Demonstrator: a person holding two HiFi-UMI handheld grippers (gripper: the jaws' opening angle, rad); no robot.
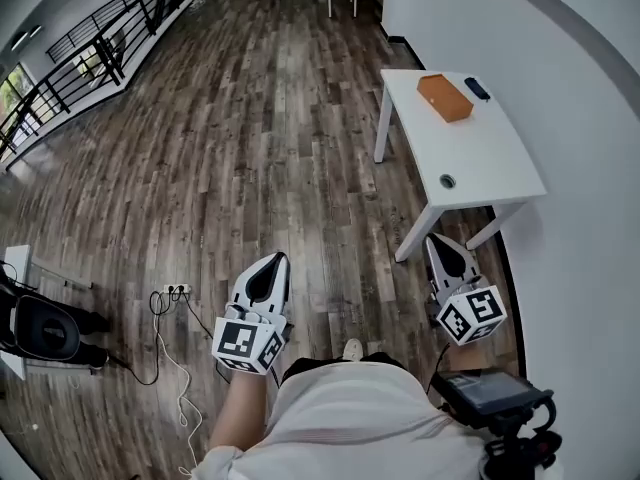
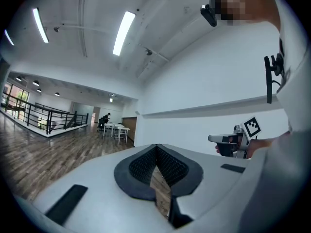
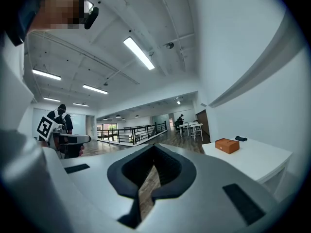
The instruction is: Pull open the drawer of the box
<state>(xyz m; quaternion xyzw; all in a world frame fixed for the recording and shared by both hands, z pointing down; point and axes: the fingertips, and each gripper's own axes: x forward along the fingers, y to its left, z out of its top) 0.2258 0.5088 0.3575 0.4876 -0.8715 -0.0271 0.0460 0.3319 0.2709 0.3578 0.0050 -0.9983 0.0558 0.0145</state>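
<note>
An orange box (image 1: 445,97) lies on a white table (image 1: 480,158) against the wall at the upper right of the head view; in the right gripper view the orange box (image 3: 227,145) sits at the right on that table (image 3: 262,161). My left gripper (image 1: 270,266) hangs over the wood floor, far from the table, jaws shut and empty. My right gripper (image 1: 443,248) hovers just short of the table's near corner, tips together with nothing held. In the gripper views, the left gripper (image 2: 156,148) and the right gripper (image 3: 153,148) both show closed tips.
A small dark object (image 1: 477,89) lies beside the box, and a round hole (image 1: 447,181) marks the tabletop. A power strip with cables (image 1: 176,291) lies on the floor at left, near a dark chair (image 1: 45,330). Railings (image 1: 90,48) run along the far left.
</note>
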